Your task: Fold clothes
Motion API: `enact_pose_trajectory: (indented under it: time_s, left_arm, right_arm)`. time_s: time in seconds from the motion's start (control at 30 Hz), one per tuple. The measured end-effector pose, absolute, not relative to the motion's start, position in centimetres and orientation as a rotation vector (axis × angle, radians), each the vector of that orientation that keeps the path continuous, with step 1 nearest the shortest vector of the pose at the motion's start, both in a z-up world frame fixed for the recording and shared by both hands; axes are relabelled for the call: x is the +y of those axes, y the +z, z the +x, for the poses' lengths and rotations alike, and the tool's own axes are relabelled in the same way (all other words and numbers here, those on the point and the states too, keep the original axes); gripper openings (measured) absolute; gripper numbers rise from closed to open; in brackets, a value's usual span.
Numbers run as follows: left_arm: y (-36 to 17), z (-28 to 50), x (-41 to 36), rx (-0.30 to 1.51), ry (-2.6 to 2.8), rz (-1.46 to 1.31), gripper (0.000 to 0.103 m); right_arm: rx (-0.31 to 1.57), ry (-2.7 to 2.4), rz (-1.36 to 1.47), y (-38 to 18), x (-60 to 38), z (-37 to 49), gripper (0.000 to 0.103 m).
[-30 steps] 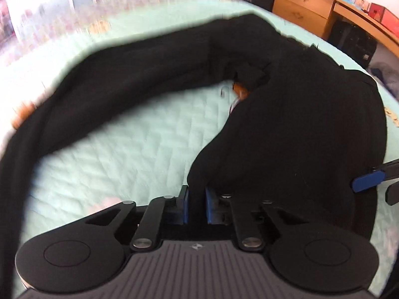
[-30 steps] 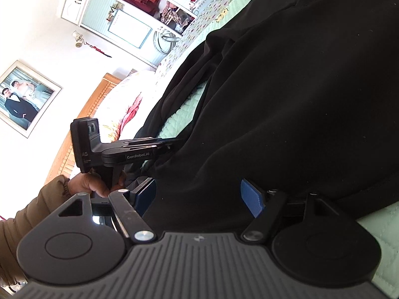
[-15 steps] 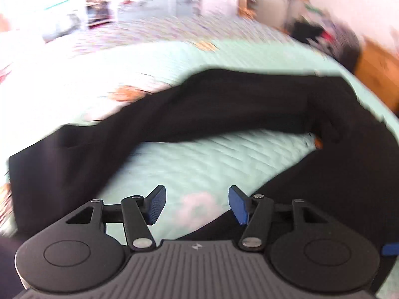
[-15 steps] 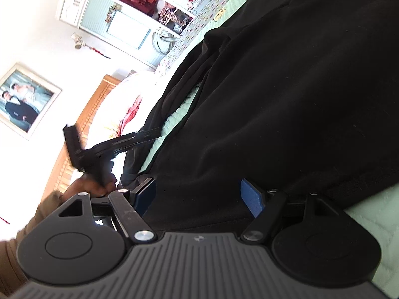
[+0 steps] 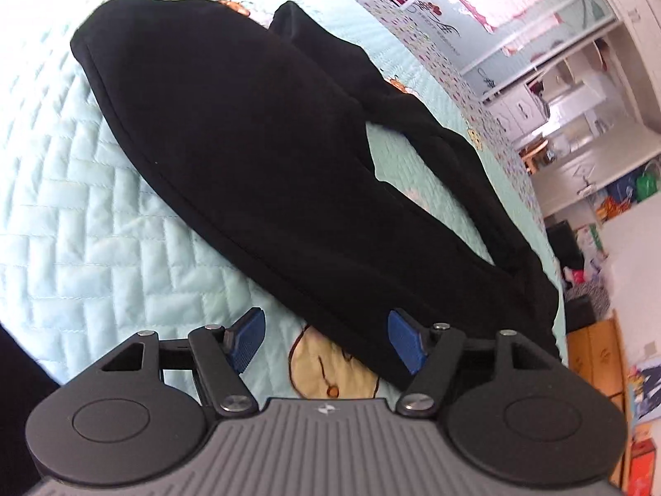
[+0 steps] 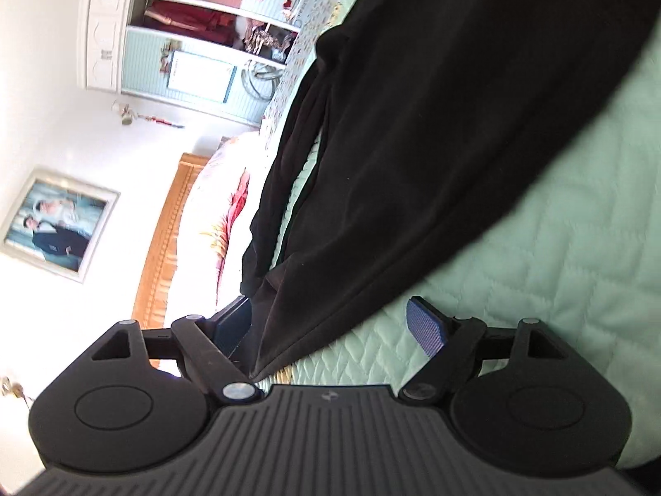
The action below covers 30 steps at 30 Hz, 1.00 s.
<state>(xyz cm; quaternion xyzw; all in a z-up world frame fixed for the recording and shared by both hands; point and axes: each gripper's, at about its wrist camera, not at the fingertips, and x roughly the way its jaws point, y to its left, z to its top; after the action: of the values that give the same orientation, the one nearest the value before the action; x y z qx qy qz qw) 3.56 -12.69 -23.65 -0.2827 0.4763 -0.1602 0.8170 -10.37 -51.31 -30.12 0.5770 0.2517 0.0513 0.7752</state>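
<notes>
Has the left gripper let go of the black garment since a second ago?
Yes. The left gripper is opening, its pads clear of the black garment, over the quilt.

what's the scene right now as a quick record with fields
garment: black garment, lying folded over on the quilt
surface: pale green quilt on a bed
left hand-held gripper: jaws opening, garment edge just inside the right pad, not pinched
right hand-held gripper: jaws opening, garment hem between the pads, not pressed
background: white wardrobe, framed photo, wooden headboard
fold status: not yet a compact stack
</notes>
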Motion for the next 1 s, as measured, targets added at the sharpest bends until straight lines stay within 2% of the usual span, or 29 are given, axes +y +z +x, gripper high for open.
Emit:
enact_pose_trajectory:
  time_s: [0.23, 0.43, 0.63, 0.8, 0.87, 0.9, 0.93, 1.0]
  left_arm:
    - [-24.7, 4.8, -14.0, 0.971, -0.283, -0.767, 0.077]
    - [-25.4, 4.3, -13.5, 0.961, -0.313, -0.875, 0.076]
    - [-25.0, 4.2, -13.3, 0.979, -0.295, -0.903, 0.076]
    - [-25.0, 5.2, -14.3, 1.005, -0.311, -0.919, 0.075]
    - [-25.1, 5.5, -14.7, 1.023, -0.333, -0.895, 0.060]
    - [-25.2, 5.7, -14.8, 1.033, -0.340, -0.880, 0.039]
    - [-25.3, 5.8, -14.9, 1.043, -0.346, -0.867, 0.026]
    - [-25.8, 5.6, -14.6, 1.049, -0.340, -0.894, 0.027]
  right_arm:
    - [0.507, 0.015, 1.417, -30.9, -52.0, -11.1, 0.082]
    - [0.435, -0.055, 1.504, -31.9, -52.2, -11.8, 0.082]
    - [0.504, -0.158, 1.438, -30.7, -51.2, -10.5, 0.083]
    - [0.536, -0.219, 1.530, -31.2, -51.1, -11.8, 0.082]
    - [0.510, -0.238, 1.547, -31.8, -51.4, -11.8, 0.082]
    - [0.495, -0.248, 1.555, -32.1, -51.6, -11.6, 0.082]
    - [0.480, -0.259, 1.558, -32.3, -51.5, -11.2, 0.082]
    - [0.469, -0.269, 1.527, -32.1, -51.4, -10.4, 0.083]
